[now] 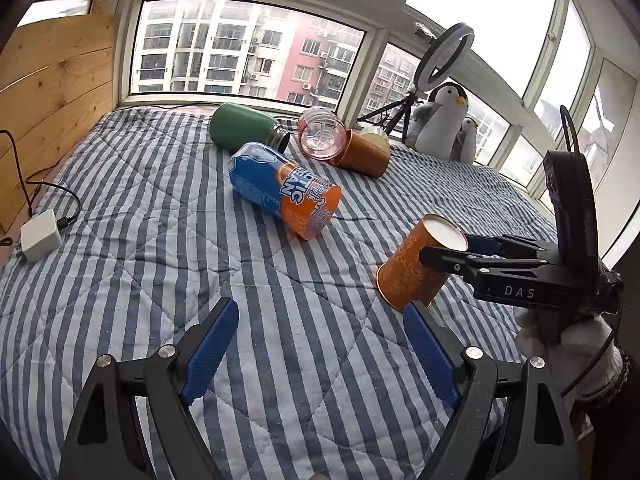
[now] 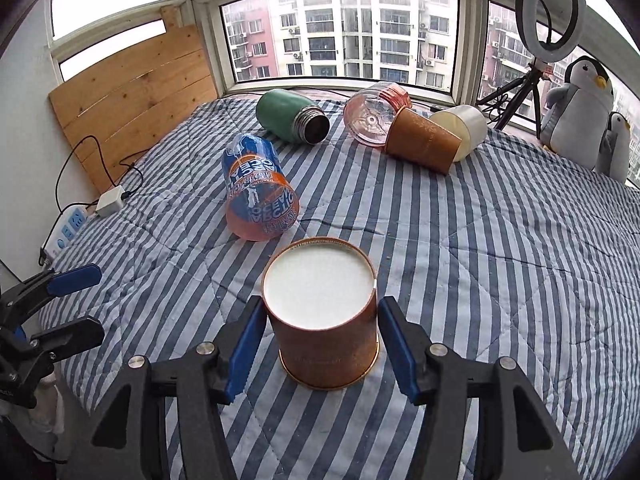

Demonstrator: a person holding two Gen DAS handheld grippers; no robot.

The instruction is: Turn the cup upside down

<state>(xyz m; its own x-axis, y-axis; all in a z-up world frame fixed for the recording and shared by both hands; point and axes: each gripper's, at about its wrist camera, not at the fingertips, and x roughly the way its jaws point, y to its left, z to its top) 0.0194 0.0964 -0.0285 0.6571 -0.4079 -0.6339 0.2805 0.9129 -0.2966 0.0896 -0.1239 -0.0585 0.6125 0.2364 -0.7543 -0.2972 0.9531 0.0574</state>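
Observation:
An orange paper cup (image 2: 326,344) stands upside down on the striped quilt, white base up; it also shows in the left wrist view (image 1: 416,266), tilted by the lens. My right gripper (image 2: 320,340) is open, its blue pads on either side of the cup with a small gap on each side; it shows in the left wrist view (image 1: 448,248) too. My left gripper (image 1: 320,356) is open and empty over the quilt, left of the cup; it shows at the left edge of the right wrist view (image 2: 76,304).
On the quilt (image 2: 500,280) lie a blue-orange cup (image 2: 258,196), a green flask (image 2: 292,116), a pink clear bottle (image 2: 370,116), a second orange cup (image 2: 424,144) and a cream cup (image 2: 466,124). A charger (image 1: 40,236), power strip (image 2: 68,228), penguin toys (image 2: 580,108), ring light (image 2: 554,12).

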